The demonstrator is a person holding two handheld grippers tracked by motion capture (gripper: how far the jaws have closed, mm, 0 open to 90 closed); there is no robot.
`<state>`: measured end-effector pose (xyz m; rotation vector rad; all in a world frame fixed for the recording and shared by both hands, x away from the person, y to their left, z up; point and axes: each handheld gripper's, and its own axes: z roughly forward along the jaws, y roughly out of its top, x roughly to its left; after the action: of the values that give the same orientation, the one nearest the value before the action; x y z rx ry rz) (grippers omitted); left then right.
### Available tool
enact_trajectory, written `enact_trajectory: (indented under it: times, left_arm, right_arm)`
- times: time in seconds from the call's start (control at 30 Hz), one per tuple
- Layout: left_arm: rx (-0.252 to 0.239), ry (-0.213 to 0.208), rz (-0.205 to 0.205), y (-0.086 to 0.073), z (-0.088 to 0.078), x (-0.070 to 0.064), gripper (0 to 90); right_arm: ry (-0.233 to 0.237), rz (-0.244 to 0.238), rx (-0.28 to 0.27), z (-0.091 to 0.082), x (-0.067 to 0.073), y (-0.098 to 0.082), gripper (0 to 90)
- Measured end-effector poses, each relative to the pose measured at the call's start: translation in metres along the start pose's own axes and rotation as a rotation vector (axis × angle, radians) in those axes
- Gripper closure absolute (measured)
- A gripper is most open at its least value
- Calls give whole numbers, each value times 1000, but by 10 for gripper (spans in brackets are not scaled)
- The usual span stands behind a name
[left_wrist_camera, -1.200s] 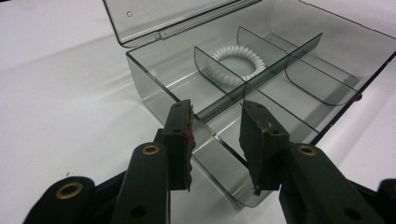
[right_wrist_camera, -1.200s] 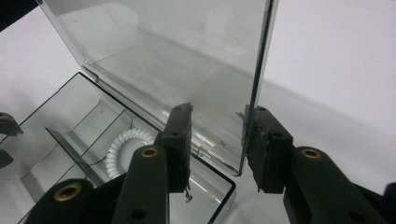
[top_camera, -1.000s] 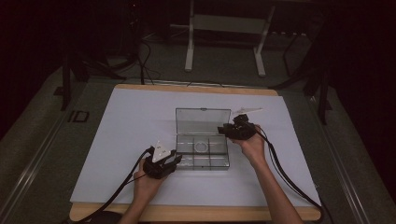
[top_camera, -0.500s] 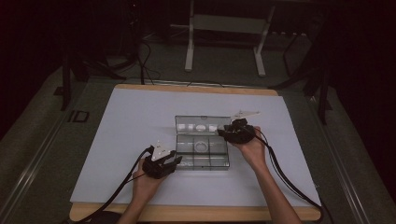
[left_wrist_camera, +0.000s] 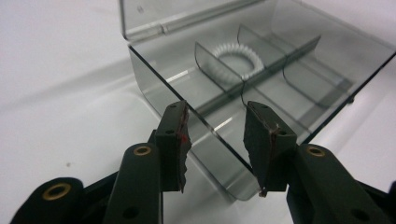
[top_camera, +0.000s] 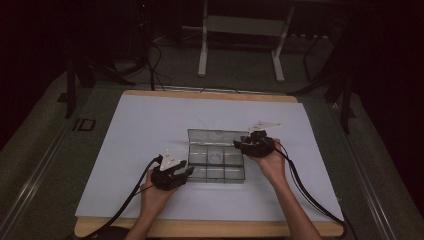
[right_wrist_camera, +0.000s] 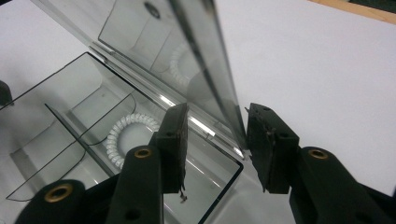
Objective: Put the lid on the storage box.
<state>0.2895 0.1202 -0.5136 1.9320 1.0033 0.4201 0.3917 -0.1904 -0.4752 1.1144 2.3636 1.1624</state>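
Observation:
A clear smoky plastic compartment box (top_camera: 235,174) sits mid-table on the white sheet. Its hinged lid (top_camera: 217,136) is raised at the far side. A white coiled ring (top_camera: 216,158) lies in a middle compartment and shows through the walls (left_wrist_camera: 236,60) and beside the lid (right_wrist_camera: 128,135). My left gripper (top_camera: 188,171) is at the box's near left corner. It is open (left_wrist_camera: 217,126), with the corner wall (left_wrist_camera: 210,140) running between its jaws. My right gripper (top_camera: 240,145) is at the lid's right end. It is open (right_wrist_camera: 217,126), its jaws standing either side of the lid's edge (right_wrist_camera: 219,93).
The white sheet (top_camera: 140,130) covers a wooden tabletop (top_camera: 210,228) with bare room on all sides of the box. Black cables (top_camera: 300,185) trail from both grippers toward the near edge. A metal stand (top_camera: 240,45) and dark floor lie beyond the table.
The lid stood taller a second ago and now looks lower in the high view. My right gripper came slightly nearer with its edge. The left gripper stayed put.

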Motion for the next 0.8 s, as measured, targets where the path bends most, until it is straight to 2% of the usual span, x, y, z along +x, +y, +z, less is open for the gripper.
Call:
enact_trajectory:
  times: [0.3, 0.57, 0.8]
  left_arm:
    - [-81, -23, -73, 25, -14, 8, 763]
    - [-106, -28, -56, 49, -13, 5, 889]
    - [-115, -33, -61, 55, -13, 5, 900]
  right_arm:
    - [-3, -3, -3, -2, 3, 0, 585]
    - [-4, -14, -2, -6, 6, 0, 555]
    - [-12, -39, 16, -9, 11, -4, 514]
